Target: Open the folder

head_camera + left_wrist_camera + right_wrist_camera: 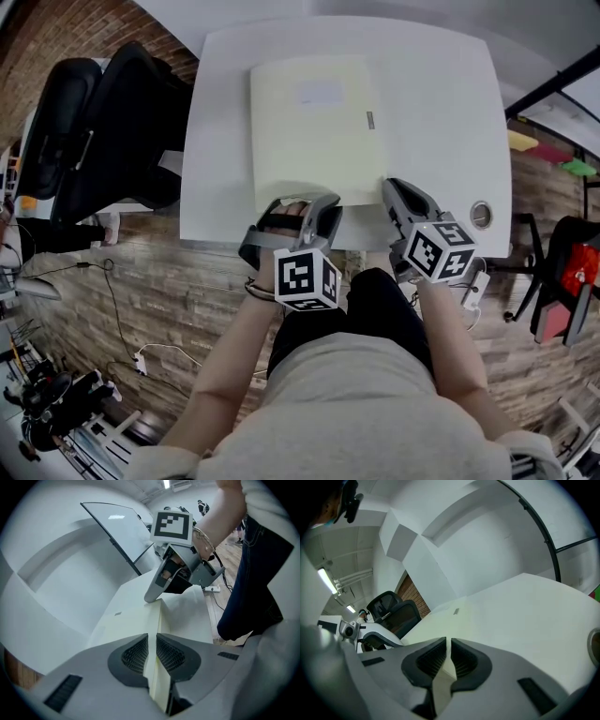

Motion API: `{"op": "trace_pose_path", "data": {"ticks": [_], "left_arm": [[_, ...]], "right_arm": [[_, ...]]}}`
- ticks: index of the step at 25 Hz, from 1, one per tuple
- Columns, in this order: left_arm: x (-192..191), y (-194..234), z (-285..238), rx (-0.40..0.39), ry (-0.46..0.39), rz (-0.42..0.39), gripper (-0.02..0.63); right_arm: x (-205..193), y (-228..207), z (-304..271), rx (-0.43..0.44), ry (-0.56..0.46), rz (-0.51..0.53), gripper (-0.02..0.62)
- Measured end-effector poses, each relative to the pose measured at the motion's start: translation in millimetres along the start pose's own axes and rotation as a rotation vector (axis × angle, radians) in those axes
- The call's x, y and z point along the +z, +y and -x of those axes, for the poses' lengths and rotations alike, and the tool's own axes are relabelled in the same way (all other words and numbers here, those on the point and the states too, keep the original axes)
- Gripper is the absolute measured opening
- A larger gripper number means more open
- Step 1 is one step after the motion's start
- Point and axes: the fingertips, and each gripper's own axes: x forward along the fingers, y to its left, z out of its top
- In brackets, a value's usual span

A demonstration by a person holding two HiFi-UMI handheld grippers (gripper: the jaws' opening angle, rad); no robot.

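You're facing a white table [441, 112]; a pale yellow folder [314, 131] is lying flat on it, its near edge reaching from your left tongs [305, 204] to your right tongs [396, 187].

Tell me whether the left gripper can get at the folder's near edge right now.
Apparently yes: the left gripper is clamped on the near edge of the folder, with nothing in between. The right gripper grips the same edge further right, clear of it.

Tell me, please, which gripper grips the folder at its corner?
The right gripper: it pinches the folder at its near right corner, while the left gripper clamps partway along the near edge.
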Motion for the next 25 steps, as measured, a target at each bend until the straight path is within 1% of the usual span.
{"op": "trace_pose_path", "data": {"ticks": [3,5,11,22,23,25], "left_arm": [[1.1,-0.1,0.8,-0.013,0.001,0.002,0.063],[1.4,1.1,1.9,-0.015,-0.006,0.018,0.061],[3.0,5.2,6.2,0.001,-0.018,0.063,0.052],[3.6,8.5,8.4,0.017,-0.036,0.189,0.049],[3.8,8.9,8.8,0.018,-0.039,0.193,0.049],[4.0,8.3,9.5,0.019,-0.036,0.178,0.048]], "right_arm": [[0.4,-0.5,0.6,0.014,0.005,0.005,0.043],[0.4,-0.1,-0.4,0.021,0.011,0.012,0.043],[0.1,1.5,-1.9,0.032,0.023,0.049,0.043],[1.0,2.0,-3.3,0.057,0.041,0.066,0.043],[1.1,2.0,-3.3,0.058,0.041,0.067,0.043],[0.6,2.2,-3.0,0.059,0.042,0.068,0.043]]}}
